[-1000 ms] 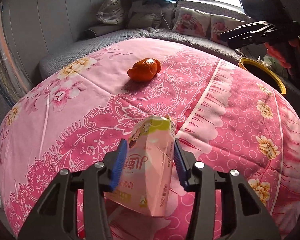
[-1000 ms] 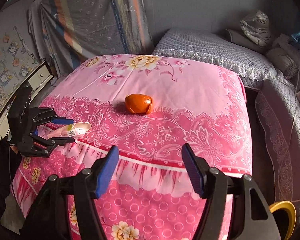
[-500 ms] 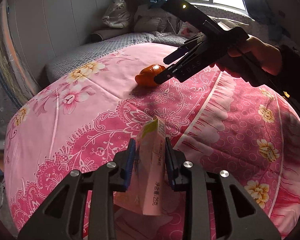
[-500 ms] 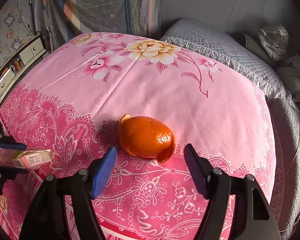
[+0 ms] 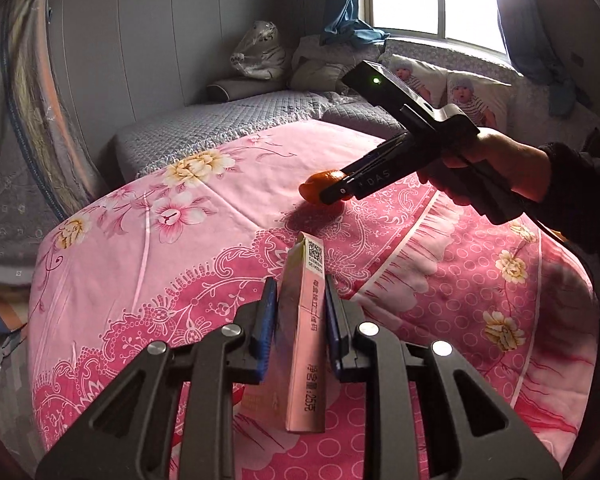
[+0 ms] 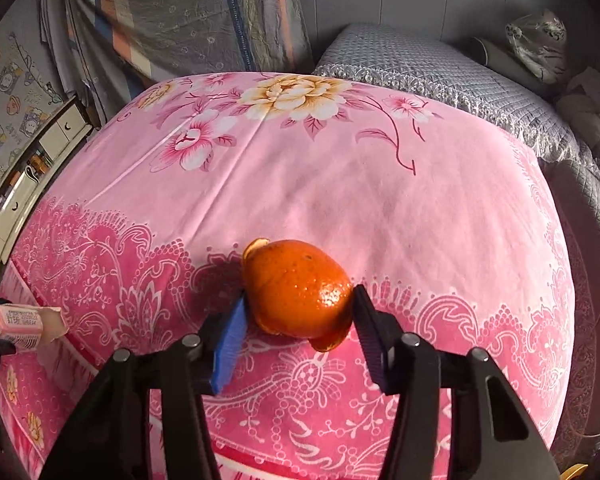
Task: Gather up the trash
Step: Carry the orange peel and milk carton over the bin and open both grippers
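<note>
The orange peel [image 6: 300, 290] lies at the centre of the frame on the pink floral bedspread [image 6: 340, 184], between the blue pads of my right gripper [image 6: 296, 334]; those jaws have just been closing and sit against its sides. In my left gripper [image 5: 298, 332] the jaws are pinched tight on a flattened pink carton [image 5: 304, 340], held upright at the lower middle of the frame, clear of the bedspread.
</note>
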Motion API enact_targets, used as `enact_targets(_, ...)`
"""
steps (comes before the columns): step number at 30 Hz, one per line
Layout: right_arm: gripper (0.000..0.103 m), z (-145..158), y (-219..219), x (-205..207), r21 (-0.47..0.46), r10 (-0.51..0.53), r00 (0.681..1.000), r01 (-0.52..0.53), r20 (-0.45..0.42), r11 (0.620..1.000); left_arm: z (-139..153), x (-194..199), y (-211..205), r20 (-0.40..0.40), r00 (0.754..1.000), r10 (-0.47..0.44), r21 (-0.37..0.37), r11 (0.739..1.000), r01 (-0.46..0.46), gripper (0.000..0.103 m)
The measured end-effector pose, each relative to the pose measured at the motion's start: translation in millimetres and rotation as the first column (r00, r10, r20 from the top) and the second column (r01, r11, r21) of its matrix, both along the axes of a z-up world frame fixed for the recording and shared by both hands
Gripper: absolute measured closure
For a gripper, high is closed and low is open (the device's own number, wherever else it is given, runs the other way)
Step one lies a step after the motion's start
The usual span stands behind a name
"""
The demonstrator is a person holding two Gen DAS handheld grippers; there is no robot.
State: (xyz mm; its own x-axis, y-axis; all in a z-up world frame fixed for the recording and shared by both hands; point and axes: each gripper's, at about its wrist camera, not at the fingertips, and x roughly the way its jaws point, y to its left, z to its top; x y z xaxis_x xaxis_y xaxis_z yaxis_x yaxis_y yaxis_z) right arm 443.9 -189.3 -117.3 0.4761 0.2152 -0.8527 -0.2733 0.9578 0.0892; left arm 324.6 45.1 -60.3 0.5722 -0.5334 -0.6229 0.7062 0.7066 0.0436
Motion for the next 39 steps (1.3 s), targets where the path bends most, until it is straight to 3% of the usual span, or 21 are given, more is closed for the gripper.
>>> enact_targets(4,0.054,24.4,-23.4,-39.2,0.155,0.018,0.999,-0.012,-0.037,0.988,22.7,-23.5,-2.4,0.045,0.997,0.061,-0.042,0.997,-0.059,0.082)
enact_targets(10,0.054,70.1,-66.5,-116.6,0.338,0.033,0.999,-0.036,0.015,0.941,54.4,-63.1,-27.7,0.083,0.977,0.198,-0.102,0.977,-0.189,0.082)
enact_targets(16,0.054,99.9,-113.6,-189.3,0.432,-0.025,0.997,-0.010,0.076,0.902,84.5,-102.4,-81.0,0.138,0.968,0.210,-0.124,0.973,-0.193,0.082)
enact_targets(28,0.054,129.2,-220.4,-296.3,0.514,-0.248,0.949,0.116,0.196,0.850,122.5,-163.1,-200.5,0.211,0.976,0.045,-0.155,0.988,-0.012,0.082)
enact_targets(39,0.054,122.6,-304.6,-360.7,0.553,-0.463,0.858,0.279,0.225,0.785,126.3,-192.4,-282.2,0.248,0.966,-0.079,-0.145,0.982,0.118,0.081)
